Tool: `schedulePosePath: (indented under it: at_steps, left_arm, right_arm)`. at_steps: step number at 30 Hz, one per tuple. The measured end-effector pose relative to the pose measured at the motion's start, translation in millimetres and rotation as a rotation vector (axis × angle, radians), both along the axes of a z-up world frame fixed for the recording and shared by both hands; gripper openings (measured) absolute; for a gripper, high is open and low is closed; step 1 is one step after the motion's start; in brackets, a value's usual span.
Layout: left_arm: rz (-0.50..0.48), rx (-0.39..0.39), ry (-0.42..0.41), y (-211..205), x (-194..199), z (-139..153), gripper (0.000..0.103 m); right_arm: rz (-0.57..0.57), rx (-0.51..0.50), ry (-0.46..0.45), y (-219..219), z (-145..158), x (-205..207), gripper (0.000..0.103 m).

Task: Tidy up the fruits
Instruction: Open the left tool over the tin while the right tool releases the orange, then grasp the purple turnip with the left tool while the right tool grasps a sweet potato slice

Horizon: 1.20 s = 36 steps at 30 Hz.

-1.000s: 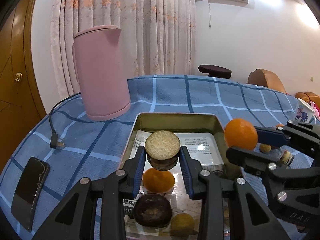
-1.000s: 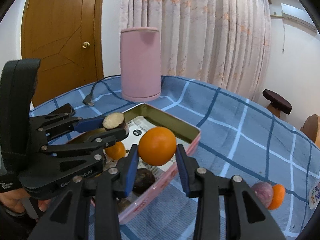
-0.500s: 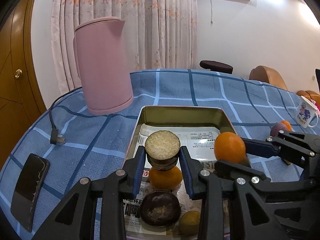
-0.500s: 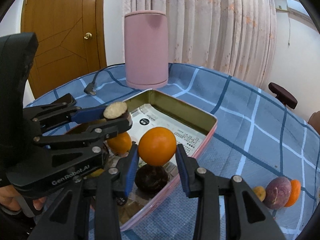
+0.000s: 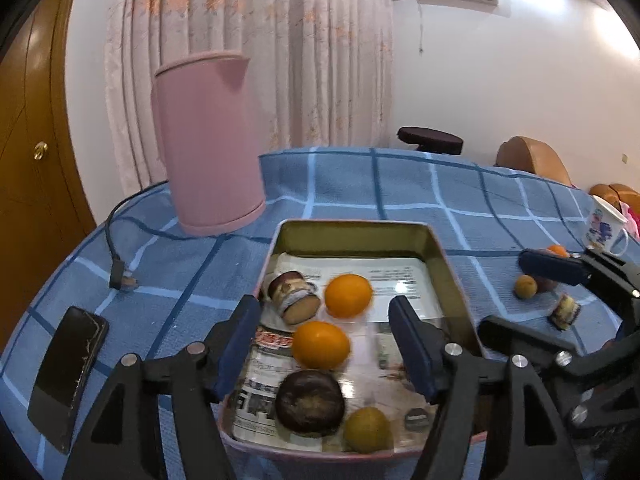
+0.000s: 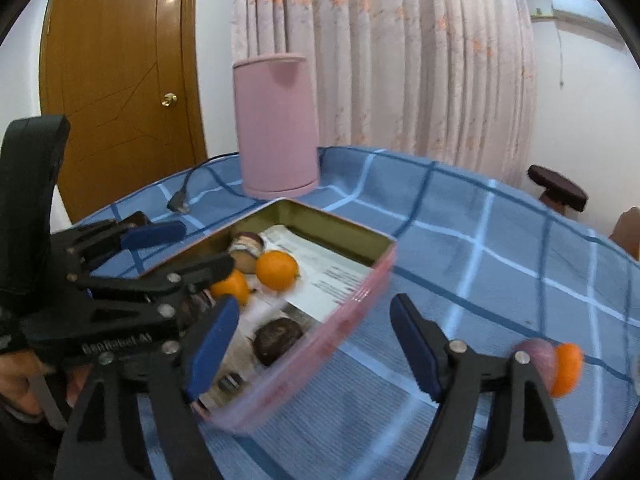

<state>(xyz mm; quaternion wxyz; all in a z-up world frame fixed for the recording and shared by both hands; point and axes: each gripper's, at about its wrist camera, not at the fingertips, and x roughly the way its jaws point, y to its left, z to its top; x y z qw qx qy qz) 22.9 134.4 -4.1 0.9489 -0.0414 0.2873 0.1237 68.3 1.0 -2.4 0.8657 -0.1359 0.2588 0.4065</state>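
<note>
Oranges in tin, ahead of fingers | L fingers wide | R fingers wide

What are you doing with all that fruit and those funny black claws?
A person is sorting fruit into a metal tin on the blue checked table. Both the left gripper and the right gripper are open and holding nothing. Two oranges, a cut purple fruit, a dark round fruit and a small yellowish one lie in the tin. A few fruits wait outside on the cloth.
</note>
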Motion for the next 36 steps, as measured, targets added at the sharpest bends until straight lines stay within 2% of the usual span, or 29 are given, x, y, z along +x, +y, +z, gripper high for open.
schedulePosePath:
  at_steps: [3,10,14,17,21,23,24,25,29,36]
  left_arm:
    - [-0.04,0.002,-0.013,-17,-1,4,0.068]
    - [-0.128,0.026,-0.004,-60,6,4,0.068]
    - [-0.162,0.034,0.009,-78,10,3,0.069]
    - [-0.181,0.044,0.017,-88,14,2,0.069]
    - [-0.201,0.055,0.025,-99,20,2,0.069]
    - [-0.205,0.06,0.026,-101,23,2,0.069]
    - [-0.208,0.064,0.029,-103,25,2,0.069]
    - [-0.209,0.065,0.033,-104,27,2,0.069]
    - [-0.229,0.051,0.041,-110,34,2,0.069]
    - [-0.304,0.056,0.06,-139,56,6,0.069]
  right_arm:
    - [-0.082,-0.008,-0.023,-37,2,0,0.085]
    - [-0.294,-0.054,0.0,-103,-3,26,0.085]
    - [-0.325,-0.058,0.05,-121,-9,36,0.085]
    - [-0.302,-0.064,0.106,-119,-16,44,0.083]
    - [-0.271,-0.091,0.159,-110,-29,51,0.074]
    - [-0.264,-0.12,0.198,-107,-38,55,0.06]
    - [-0.253,-0.115,0.223,-108,-40,58,0.042]
    - [-0.248,-0.106,0.239,-109,-41,60,0.04]
    - [-0.26,-0.09,0.219,-114,-37,55,0.039]
    - [-0.412,-0.066,0.152,-148,-29,62,0.036]
